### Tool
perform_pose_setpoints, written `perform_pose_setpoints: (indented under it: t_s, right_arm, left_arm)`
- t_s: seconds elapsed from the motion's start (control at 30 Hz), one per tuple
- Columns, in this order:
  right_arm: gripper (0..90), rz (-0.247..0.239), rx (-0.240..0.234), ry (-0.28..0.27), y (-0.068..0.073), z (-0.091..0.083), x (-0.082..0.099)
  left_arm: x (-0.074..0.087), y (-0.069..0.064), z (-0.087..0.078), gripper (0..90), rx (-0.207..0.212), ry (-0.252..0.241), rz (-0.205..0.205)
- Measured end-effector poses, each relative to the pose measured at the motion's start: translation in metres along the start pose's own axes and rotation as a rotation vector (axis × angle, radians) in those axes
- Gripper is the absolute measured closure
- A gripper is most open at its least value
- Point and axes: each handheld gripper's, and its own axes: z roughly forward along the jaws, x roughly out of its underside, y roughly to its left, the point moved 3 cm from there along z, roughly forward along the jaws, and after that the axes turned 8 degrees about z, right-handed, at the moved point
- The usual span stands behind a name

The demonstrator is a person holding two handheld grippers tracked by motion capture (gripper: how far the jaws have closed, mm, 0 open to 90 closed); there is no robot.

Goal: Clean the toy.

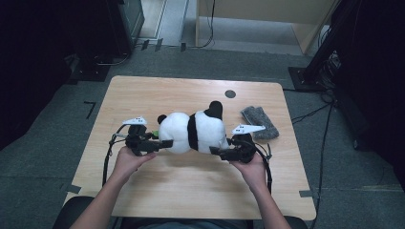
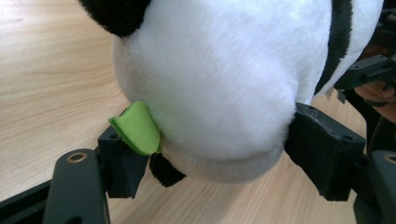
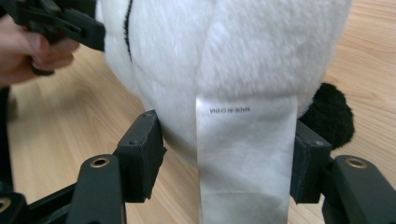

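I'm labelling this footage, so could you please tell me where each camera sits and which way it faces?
High view: above the person's side, looking forward and down on the table; forearms, left gripper and right gripper show.
Left gripper view: rides that gripper, looking along its jaws at the plush panda, green tab; fingers beyond.
Right gripper view: along its jaws at the panda's white label.
All share the panda.

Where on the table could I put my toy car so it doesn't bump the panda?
The near strip of the table, between the two forearms, is bare. So is the far left corner, behind the left tongs. The middle is crowded: the panda lies between both tongs, with the right tongs and a grey cloth beside it.
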Motion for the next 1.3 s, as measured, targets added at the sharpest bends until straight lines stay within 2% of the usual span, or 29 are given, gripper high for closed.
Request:
perform_pose_setpoints:
  t_s: [0.17,0.27,0.33,0.47,0.6,0.67,0.8,0.93,1.1,1.3]
  right_arm:
    - [38.1,0.005,-0.012,0.007,0.002,0.002,-0.002]
    - [36.9,0.034,-0.046,0.012,0.006,0.002,-0.003]
    - [36.9,0.032,-0.056,0.004,0.007,0.000,-0.002]
    - [36.9,-0.019,0.009,0.033,0.004,0.006,0.002]
    - [35.4,-0.084,0.060,0.009,0.000,0.008,0.004]
    - [34.8,-0.093,0.073,0.010,-0.002,0.010,0.005]
    - [34.3,-0.074,0.060,0.003,-0.007,0.010,0.004]
    - [33.8,-0.079,0.071,-0.002,-0.010,0.009,0.003]
    - [33.8,-0.076,0.097,-0.013,-0.015,0.004,0.001]
    - [33.9,-0.058,0.122,-0.030,-0.026,-0.006,-0.002]
  left_arm:
    - [0.001,0.003,-0.002,25.5,-0.028,0.009,-0.015]
    - [0.003,0.005,-0.002,25.6,-0.066,0.028,-0.014]
    - [0.004,0.007,0.000,25.7,-0.081,0.043,-0.015]
    - [0.006,0.011,0.006,25.8,-0.093,0.013,-0.016]
    - [0.005,0.015,0.007,25.6,-0.089,-0.023,-0.032]
    - [0.004,0.015,0.007,25.5,-0.095,-0.031,-0.013]
    - [0.001,0.015,0.006,25.2,-0.113,-0.026,0.024]
    - [-0.002,0.012,0.001,25.4,-0.136,-0.018,0.084]
    - [-0.004,0.010,-0.003,25.7,-0.142,-0.011,0.108]
    - [-0.005,0.010,-0.003,25.6,-0.135,-0.015,0.106]
